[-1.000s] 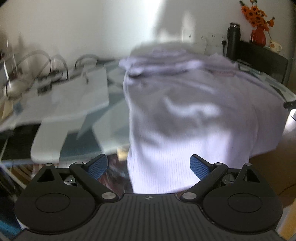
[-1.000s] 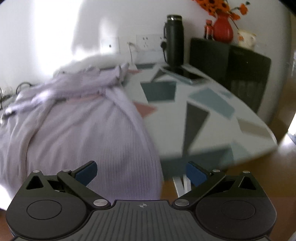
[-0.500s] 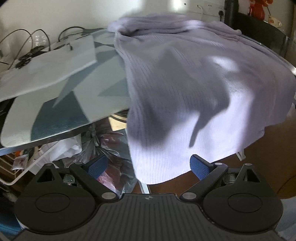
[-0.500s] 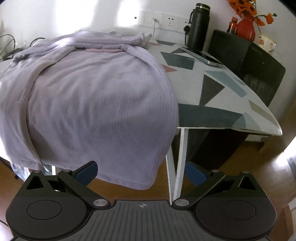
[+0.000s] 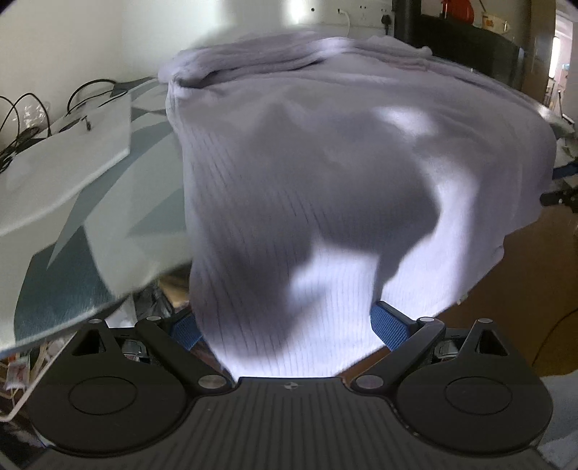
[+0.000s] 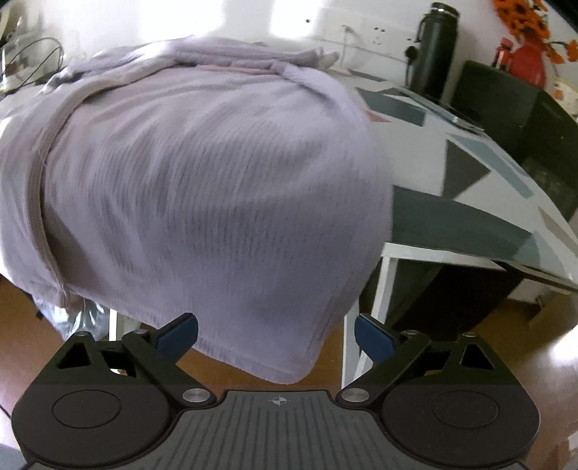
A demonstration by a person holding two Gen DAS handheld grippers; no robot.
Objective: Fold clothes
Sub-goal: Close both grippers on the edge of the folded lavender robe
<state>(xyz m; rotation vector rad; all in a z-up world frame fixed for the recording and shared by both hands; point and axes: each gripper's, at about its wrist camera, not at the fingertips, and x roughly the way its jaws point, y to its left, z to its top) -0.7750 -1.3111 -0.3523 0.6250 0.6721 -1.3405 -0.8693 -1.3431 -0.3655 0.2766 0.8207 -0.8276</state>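
Basically, lilac sweater [image 5: 325,173] drapes over table [image 5: 90,224], hem hanging off the near edge. Left gripper [image 5: 289,325] gapes wide around the hem; right gripper [image 6: 276,334] is closing around the hem corner, pads not touching yet. Risk: uneven pinches drag it floorward. No readable text.

Strong sunlight blowing out the wall [image 6: 253,21], hard dark shadow across the lilac garment [image 5: 325,202], motion blur, heavy fisheye bending at edges.

The lilac garment [image 5: 325,202] hides the table edge beneath it, and its ribbing [image 6: 202,202] is motion-blurred.
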